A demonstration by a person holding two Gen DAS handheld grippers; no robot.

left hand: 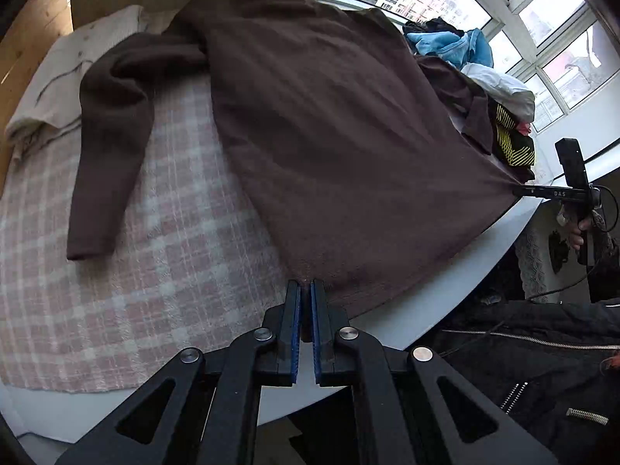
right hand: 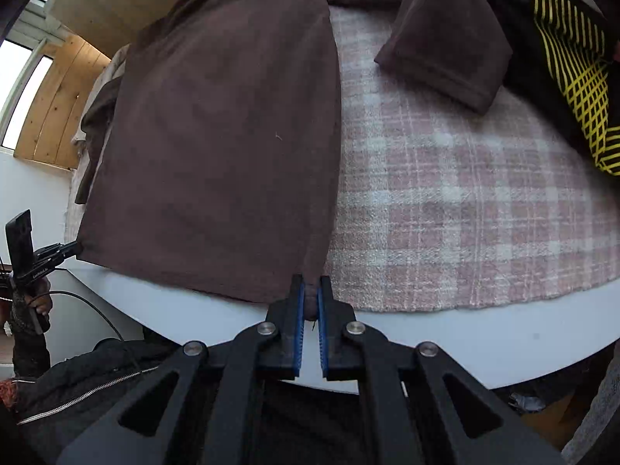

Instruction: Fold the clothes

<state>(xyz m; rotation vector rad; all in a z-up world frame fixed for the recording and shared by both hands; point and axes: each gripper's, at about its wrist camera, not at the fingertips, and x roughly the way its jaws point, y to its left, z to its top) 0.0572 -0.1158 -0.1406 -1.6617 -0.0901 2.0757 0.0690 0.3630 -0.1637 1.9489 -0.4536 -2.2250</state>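
A brown long-sleeved sweater (left hand: 329,128) lies spread on a pink-and-white checked blanket (left hand: 155,271), its hem toward the table's near edge. My left gripper (left hand: 306,285) is shut on the hem's left corner. In that view the right gripper (left hand: 519,190) grips the hem's other corner at the far right, pulling it taut. One sleeve (left hand: 108,170) lies straight on the blanket. In the right wrist view the sweater (right hand: 217,147) fills the left half, and my right gripper (right hand: 310,283) is shut on its hem corner. The other sleeve (right hand: 441,42) lies folded at the top. The left gripper (right hand: 75,250) shows at the far left.
The white round table (right hand: 445,341) carries the blanket. A pile of clothes (left hand: 457,46), blue, white and black-and-yellow (right hand: 581,77), sits at the right. A cream garment (left hand: 58,77) lies at the far left. Windows stand behind. A person's black zipped jacket (left hand: 542,368) is near.
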